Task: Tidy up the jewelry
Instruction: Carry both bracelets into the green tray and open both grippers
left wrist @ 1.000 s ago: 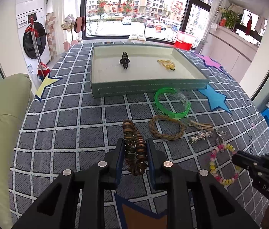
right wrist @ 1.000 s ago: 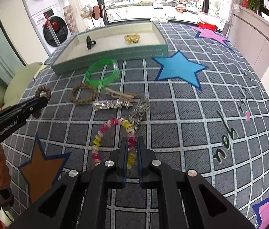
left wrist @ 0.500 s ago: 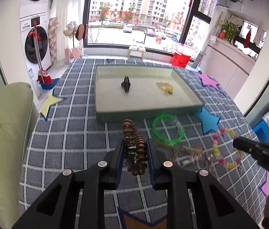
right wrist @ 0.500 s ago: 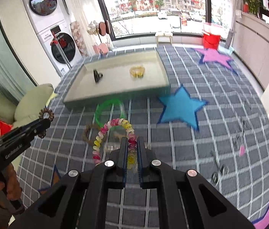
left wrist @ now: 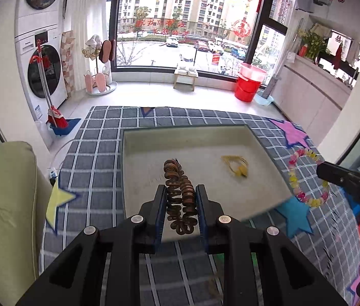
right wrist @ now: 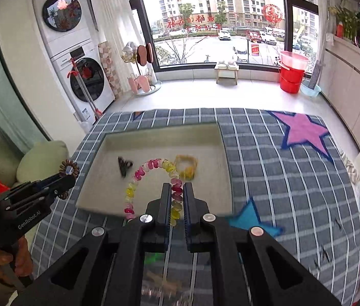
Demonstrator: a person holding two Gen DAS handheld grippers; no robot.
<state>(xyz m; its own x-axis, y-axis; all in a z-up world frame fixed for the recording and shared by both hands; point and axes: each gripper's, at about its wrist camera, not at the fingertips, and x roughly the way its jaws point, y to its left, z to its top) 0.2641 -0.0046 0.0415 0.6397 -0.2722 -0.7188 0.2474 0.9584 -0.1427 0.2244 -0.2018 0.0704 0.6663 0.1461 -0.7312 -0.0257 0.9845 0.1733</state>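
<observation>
My left gripper (left wrist: 181,195) is shut on a brown coiled bracelet (left wrist: 180,193), held up over the near part of the shallow grey tray (left wrist: 139,137). My right gripper (right wrist: 177,193) is shut on a pink-and-yellow beaded bracelet (right wrist: 141,172), whose loop hangs over the tray (right wrist: 159,132). That bead loop (left wrist: 307,178) also shows at the right of the left wrist view, beside the tray's right wall. Inside the tray lie a yellow bracelet (right wrist: 186,165) and a small black clip (right wrist: 124,165). The left gripper (right wrist: 65,176) with its brown bracelet appears at the tray's left edge.
The tray sits on a grey checked cloth (right wrist: 269,178) with pink (right wrist: 303,130) and blue (right wrist: 250,216) stars. Blurred jewelry lies under my right gripper. A pale green cushion (left wrist: 3,204) is at the left; washing machines (right wrist: 83,76) and a red bucket (right wrist: 292,74) stand beyond.
Both grippers have lifted their bracelets off the cloth and carried them forward to above the tray. The loose jewelry on the cloth has dropped out of sight beneath them.
</observation>
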